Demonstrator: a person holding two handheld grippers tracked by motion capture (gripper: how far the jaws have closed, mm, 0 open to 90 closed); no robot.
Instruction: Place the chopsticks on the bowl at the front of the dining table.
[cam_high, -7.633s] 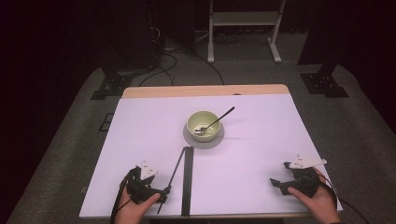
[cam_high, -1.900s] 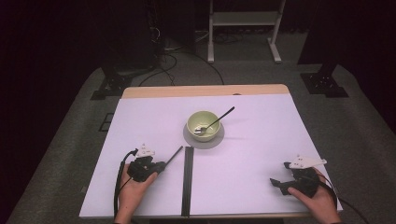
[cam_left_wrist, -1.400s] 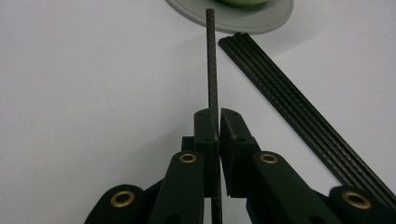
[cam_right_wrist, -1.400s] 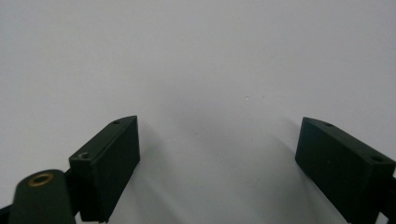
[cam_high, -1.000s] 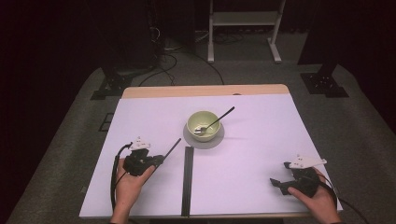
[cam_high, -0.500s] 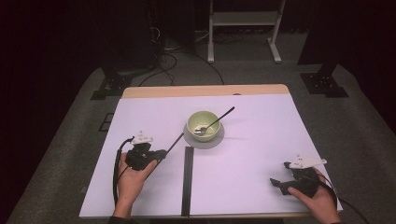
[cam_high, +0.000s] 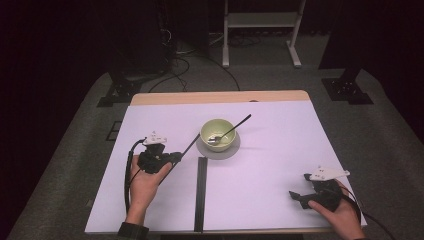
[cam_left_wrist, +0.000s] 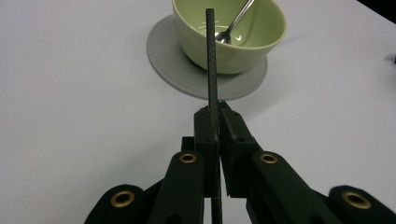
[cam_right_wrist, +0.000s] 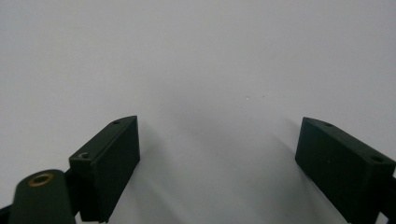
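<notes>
Your left gripper (cam_left_wrist: 215, 122) is matt black plastic with brass-coloured pivot bushings. The thin rod (cam_left_wrist: 210, 56) you hold looks dark, finely textured, matt. The far green bowl (cam_left_wrist: 233, 35) reads as glossy glazed ceramic; its spoon (cam_left_wrist: 232, 24) is polished metal. The grey coaster (cam_left_wrist: 173, 60) appears smooth, matt rubber. The table cover (cam_high: 270, 165) is smooth, matt white; the far table edge (cam_high: 220, 97) looks like wood.

Both grippers are matte black: the left gripper (cam_high: 172, 158) carries brass-ringed screw holes and a looping black cable, the right gripper (cam_high: 295, 195) a pale three-cornered plate on top. A dark cuff wraps the left wrist.
</notes>
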